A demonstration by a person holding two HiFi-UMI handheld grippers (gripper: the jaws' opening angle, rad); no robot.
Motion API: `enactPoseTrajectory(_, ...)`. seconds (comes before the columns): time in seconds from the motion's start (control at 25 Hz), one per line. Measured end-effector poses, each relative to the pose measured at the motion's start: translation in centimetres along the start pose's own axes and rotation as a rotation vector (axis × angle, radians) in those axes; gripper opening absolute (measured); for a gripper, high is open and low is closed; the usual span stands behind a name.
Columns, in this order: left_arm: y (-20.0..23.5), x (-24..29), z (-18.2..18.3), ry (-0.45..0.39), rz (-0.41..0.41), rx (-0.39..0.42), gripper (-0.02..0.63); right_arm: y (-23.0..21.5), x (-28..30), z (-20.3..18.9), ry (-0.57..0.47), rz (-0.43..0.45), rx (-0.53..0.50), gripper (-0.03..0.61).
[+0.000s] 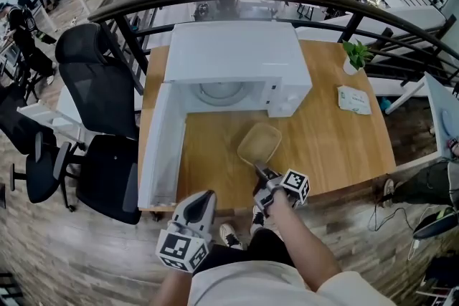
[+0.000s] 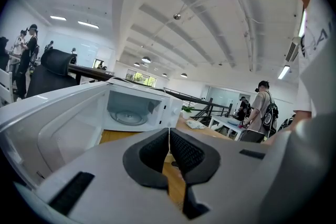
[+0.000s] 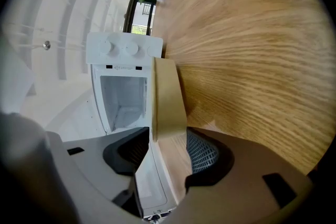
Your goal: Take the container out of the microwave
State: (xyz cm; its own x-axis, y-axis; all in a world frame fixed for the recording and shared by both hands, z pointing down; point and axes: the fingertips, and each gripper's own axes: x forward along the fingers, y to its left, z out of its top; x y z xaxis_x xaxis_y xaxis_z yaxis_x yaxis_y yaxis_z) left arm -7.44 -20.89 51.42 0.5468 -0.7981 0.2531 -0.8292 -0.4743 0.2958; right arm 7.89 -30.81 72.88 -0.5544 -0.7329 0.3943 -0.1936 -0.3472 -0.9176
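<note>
Head view: white microwave [image 1: 237, 57] at the 12 o'clock side of the wooden bench [image 1: 337, 147]. Its door [image 1: 159, 147] is swung fully open toward 9 o'clock, and the glass turntable [image 1: 221, 91] inside is bare.

The tan container [image 1: 259, 143] is outside the oven, over the bench at about 5 o'clock from the cavity mouth. I cannot tell whether its base touches the wood.

The right tool [image 1: 260, 170] is at the container's 6 o'clock edge. In the right gripper view its pads are clenched on the container's near wall, one on each face.

The left tool [image 1: 206, 197] is off the bench's 6 o'clock edge, at 8 o'clock from the container. Its jaws are pressed together with nothing between them.

A potted plant [image 1: 355, 54] and a flat packet [image 1: 354, 99] lie toward 3 o'clock of the microwave, well apart from the container.
</note>
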Motion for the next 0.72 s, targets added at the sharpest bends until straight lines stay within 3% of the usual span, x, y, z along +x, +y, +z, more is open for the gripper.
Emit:
enactPoseTrajectory(0.16,0.2,0.2,0.2,0.002,-0.001,-0.010,0.035,0.7,0.0,-0.3,0.024,0.013,-0.045,0.284)
enactPoseTrajectory(0.36,-0.2,0.5,0.0,0.009,-0.005,-0.012,0.035,1.2,-0.2,-0.8,0.097,-0.027,-0.231,0.325)
enactPoseTrajectory(0.52,-0.4,0.5,0.1,0.004,-0.014,-0.008,0.035,1.5,-0.8,-2.1,0.200,-0.095,-0.452,0.328)
enactPoseTrajectory(0.72,-0.7,0.1,0.2,-0.004,-0.027,-0.015,0.035,1.9,-2.9,-2.5,0.239,-0.176,-0.862,0.325)
